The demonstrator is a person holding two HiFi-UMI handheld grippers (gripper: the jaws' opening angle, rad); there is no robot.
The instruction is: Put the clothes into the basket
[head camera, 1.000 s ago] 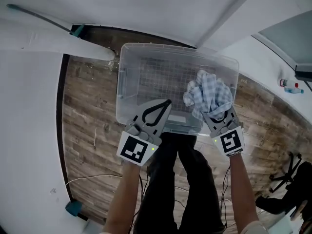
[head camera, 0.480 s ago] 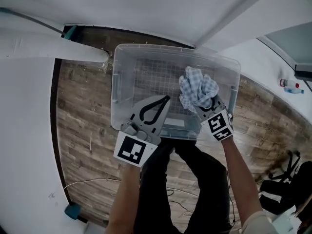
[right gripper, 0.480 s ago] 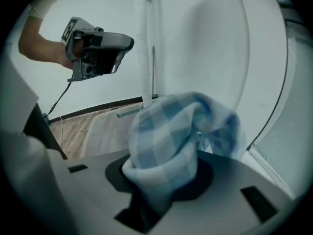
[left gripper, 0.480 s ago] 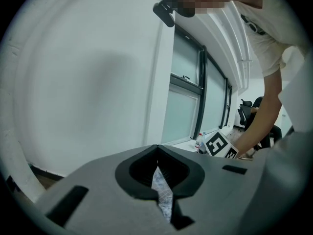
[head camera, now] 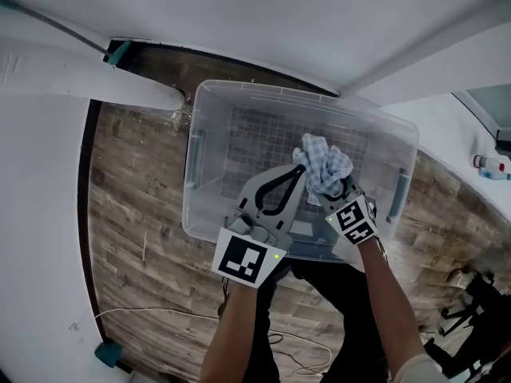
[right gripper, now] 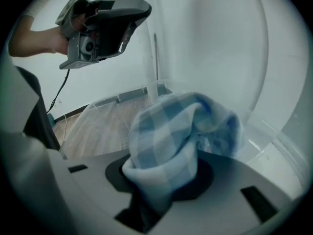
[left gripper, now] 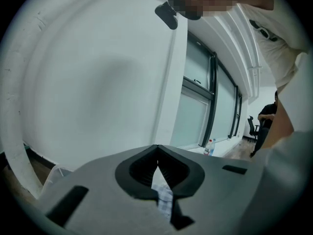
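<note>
Right hand-held gripper (head camera: 330, 190) clamped on a bunched blue-checked cloth (head camera: 322, 160). The cloth billows just ahead of its jaws, over the inside of the clear plastic basket (head camera: 196, 145), near the front wall. Left hand-held gripper (head camera: 297, 171) is just beside it, jaws together, holding nothing.

Judgement: drop is due. Open wide with tips down, then lift straight out so folds don't snag. Keep the left one off the fabric.
</note>
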